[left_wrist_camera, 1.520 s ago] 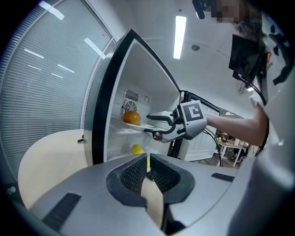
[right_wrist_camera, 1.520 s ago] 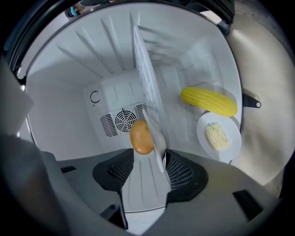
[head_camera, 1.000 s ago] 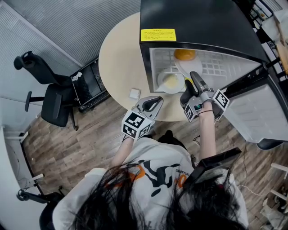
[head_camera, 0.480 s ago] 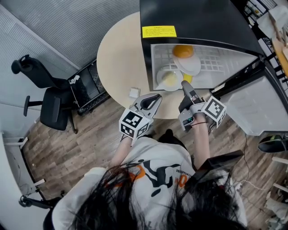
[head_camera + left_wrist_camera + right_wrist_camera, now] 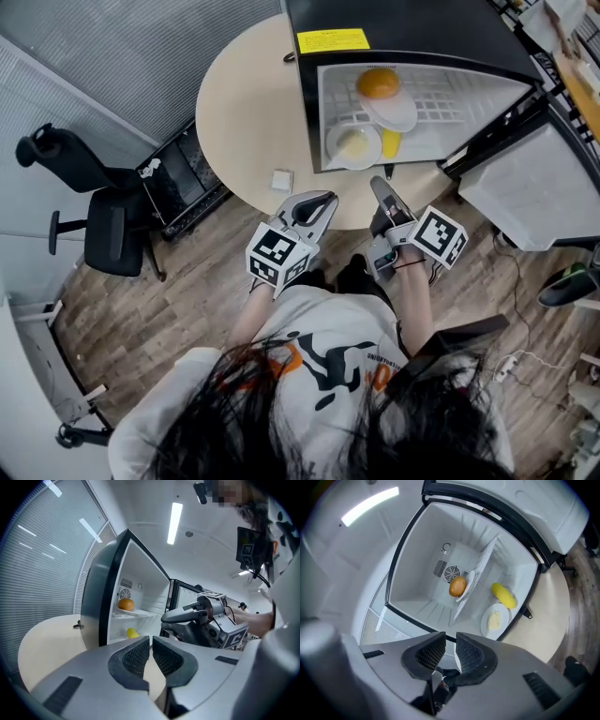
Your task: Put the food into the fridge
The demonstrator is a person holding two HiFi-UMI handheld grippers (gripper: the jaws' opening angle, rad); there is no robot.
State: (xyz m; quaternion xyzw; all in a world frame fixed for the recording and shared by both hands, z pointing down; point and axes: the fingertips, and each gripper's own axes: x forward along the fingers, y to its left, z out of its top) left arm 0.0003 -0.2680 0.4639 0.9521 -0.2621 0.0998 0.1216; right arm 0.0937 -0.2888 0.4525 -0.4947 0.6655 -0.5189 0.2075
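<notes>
The black fridge (image 5: 403,23) stands open on the round table (image 5: 244,103). Inside it are an orange (image 5: 379,82) on a white plate (image 5: 398,114), a plate of pale food (image 5: 353,145) and a corn cob (image 5: 390,142). My right gripper (image 5: 378,185) is at the table's near edge, outside the fridge; its jaws have just been closing to a narrow gap with nothing between them (image 5: 450,639). It faces the orange (image 5: 457,586), corn (image 5: 504,595) and food plate (image 5: 495,620). My left gripper (image 5: 322,199) hovers beside it, empty, jaws together (image 5: 151,641).
The fridge door (image 5: 525,187) swings out to the right. A small white object (image 5: 281,180) lies on the table near the left gripper. A black office chair (image 5: 94,216) and a low black cart (image 5: 178,173) stand on the wooden floor at left.
My right gripper has drawn back from the fridge opening towards the person and rolled over. Its jaws went from wide to nearly together. The left gripper shifted only slightly.
</notes>
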